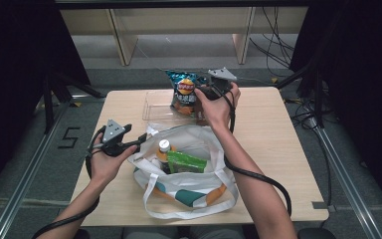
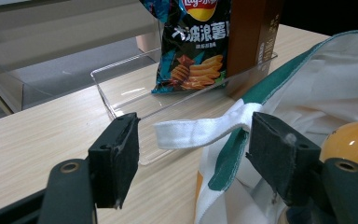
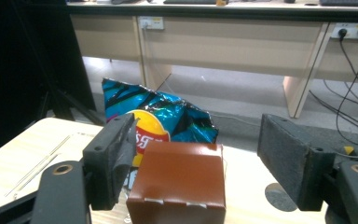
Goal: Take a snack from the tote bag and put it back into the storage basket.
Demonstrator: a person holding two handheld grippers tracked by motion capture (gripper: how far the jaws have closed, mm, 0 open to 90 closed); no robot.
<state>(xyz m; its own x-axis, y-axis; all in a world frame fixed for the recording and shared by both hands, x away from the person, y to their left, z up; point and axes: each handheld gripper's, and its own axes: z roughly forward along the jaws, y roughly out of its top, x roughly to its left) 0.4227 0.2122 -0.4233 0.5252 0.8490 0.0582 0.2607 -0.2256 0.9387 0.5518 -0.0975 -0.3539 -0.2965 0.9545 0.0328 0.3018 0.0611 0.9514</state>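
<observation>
Basically a pale wood-grain bench (image 1: 278,149) on grey floor w/ black curtains at the sides and desks behind. Right claw (image 3: 196,158) is released, jaws wide, above the brown box (image 3: 179,184) standing in the clear tray (image 2: 121,100) beside the Lay's chip bag (image 2: 193,46) w/ Chinese print. Left claw (image 2: 191,149) is open around the white tote bag's (image 1: 189,186) strap, pads not pressing.

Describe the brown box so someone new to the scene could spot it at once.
Start at the clear plastic tray on the table's far side, beyond the white tote bag. The brown box stands upright in it, beside the chip bag. It is plain, glossy and rigid, unlike the crinkled printed bag.
</observation>
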